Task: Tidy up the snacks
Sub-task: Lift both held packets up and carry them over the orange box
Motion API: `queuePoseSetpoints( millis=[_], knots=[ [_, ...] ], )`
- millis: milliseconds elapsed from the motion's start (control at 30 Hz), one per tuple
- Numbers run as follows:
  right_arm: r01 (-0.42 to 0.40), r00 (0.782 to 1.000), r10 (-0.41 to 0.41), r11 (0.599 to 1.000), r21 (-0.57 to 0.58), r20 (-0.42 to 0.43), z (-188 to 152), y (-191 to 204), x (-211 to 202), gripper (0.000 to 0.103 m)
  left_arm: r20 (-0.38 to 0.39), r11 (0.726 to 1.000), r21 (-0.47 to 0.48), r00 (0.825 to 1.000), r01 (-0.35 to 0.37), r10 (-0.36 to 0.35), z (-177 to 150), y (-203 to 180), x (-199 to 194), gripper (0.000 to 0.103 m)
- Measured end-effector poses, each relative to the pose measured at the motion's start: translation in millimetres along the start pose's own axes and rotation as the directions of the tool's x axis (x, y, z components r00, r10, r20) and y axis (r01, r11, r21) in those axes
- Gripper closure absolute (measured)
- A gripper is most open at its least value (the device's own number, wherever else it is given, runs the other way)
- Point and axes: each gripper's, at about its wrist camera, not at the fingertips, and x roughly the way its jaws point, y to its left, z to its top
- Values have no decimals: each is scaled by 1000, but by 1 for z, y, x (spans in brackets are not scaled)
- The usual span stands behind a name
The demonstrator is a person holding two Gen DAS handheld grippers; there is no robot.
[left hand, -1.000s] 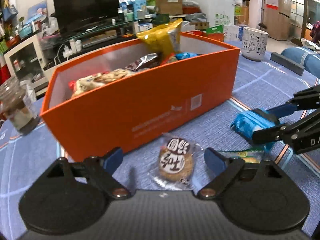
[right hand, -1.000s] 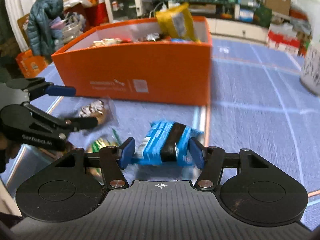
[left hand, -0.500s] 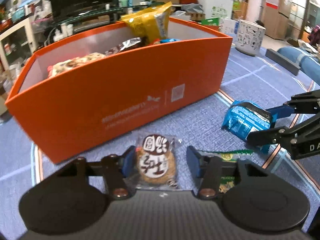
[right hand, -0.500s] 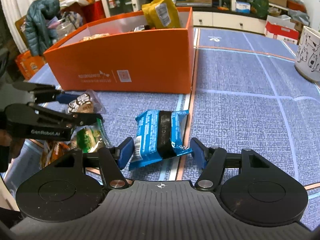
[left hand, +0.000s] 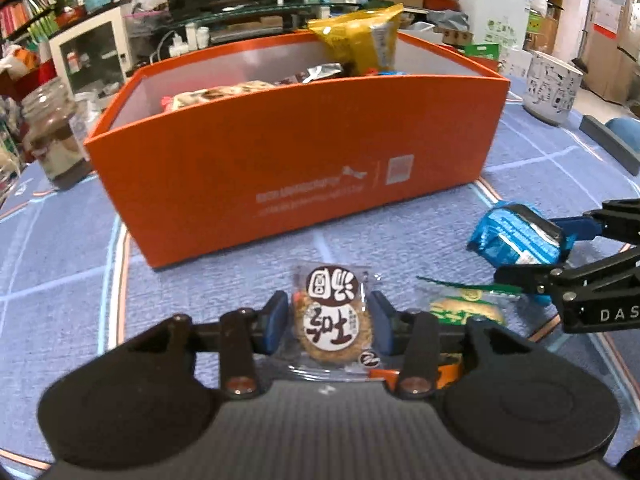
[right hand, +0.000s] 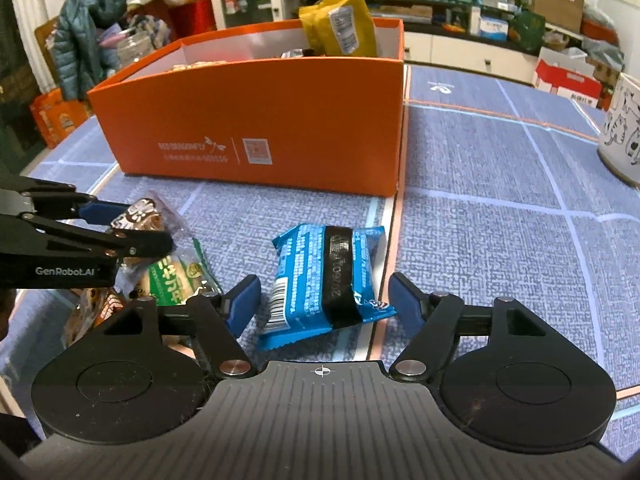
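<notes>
1. My left claw [left hand: 329, 322] has the round biscuit in its clear wrapper [left hand: 332, 320] between the two blue pads. The jaws have just opened a little again after closing hard. The pads stand against the edges of the wrapper, and I judge it a light grip on the packet more than on the biscuit itself.
2. My right claw [right hand: 322, 300] has just been opening. Its jaws stand wide on both sides of the blue snack packet [right hand: 326, 280], which lies free on the blue tablecloth [right hand: 500, 240] between them. The pads do not touch it.
3. The orange box [left hand: 304, 152], already holding a yellow bag [left hand: 360, 36] and other snacks, is straight ahead of both claws, beyond the biscuit and the blue packet.
4. Risk for the left side: the wrapper is slippery film. If the pads hold only the loose film, the biscuit may slide out when I lift it toward the box. If I squeeze harder, the biscuit may break.
5. Risk for the right side: the blue packet lies a bit tilted between the jaws, so closing may push it sideways and catch only a corner.
6. A green snack packet [left hand: 464, 308] lies just beside my left claw, between the two claws. The claws are near each other, so they could knock together or drag it.
</notes>
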Motion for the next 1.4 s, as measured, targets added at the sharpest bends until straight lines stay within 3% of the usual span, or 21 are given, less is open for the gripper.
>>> queuePoseSetpoints(
  millis=[67,133,200,333,667,1067,1400],
  knots=[
    [9,1000,-9,1000,-15,-7,1,2,1,44,4,1000,-8,1000,-8,8,-1,2,-1,53],
    [26,1000,-26,999,-23,-10,3,3,1,55,9,1000,-16,1000,-18,18,-3,1,-2,56],
    [21,1000,-22,1000,-21,-19,6,2,2,56,9,1000,-20,1000,-13,14,-3,-2,-3,65],
    [18,1000,-19,1000,-21,-22,7,2,1,60,5,999,-35,1000,-31,31,-4,-3,-8,69],
    [62,997,-56,991,-115,49,11,16,-19,67,95,992,-100,992,-75,84,2,3,-40,70],
    [62,989,-42,988,-140,140,16,20,-47,69,136,986,-147,985,-83,103,8,4,-66,70],
    [78,970,-37,983,-163,241,29,39,-72,69,142,968,-196,973,-155,185,23,4,-78,70]
  ],
)
